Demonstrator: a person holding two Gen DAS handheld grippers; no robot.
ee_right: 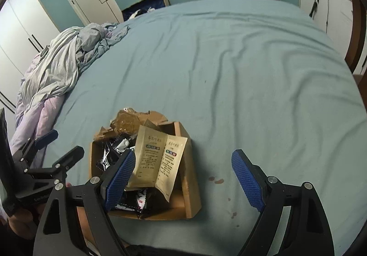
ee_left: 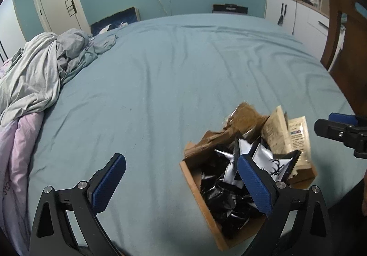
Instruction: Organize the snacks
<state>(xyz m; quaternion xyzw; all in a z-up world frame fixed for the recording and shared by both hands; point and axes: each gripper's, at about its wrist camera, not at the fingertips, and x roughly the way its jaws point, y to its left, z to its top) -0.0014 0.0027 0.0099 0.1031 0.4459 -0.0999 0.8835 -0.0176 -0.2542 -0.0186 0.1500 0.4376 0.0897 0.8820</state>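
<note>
Jaws of both claws stand apart and empty: left gripper (ee_left: pixel 181 183) beside the cardboard box (ee_right: pixel 191 178), right gripper (ee_right: pixel 183 178) over its right wall. Snacks seem all inside already: glossy black-and-white packets (ee_left: pixel 226 194), two flat beige paper sachets (ee_right: pixel 158 159) leaning on top. Wrinkled teal bedsheet (ee_right: pixel 229 72) holds nothing loose; perhaps only straightening is left.

Both wrist cameras look steeply down across a blue bed (ee_left: pixel 174 67) toward the far wall, close above a cardboard box (ee_left: pixel 201 189) of snack packets. The left view sits left of it, the right apparently nearer; both share box and bedding (ee_right: pixel 57 65).
</note>
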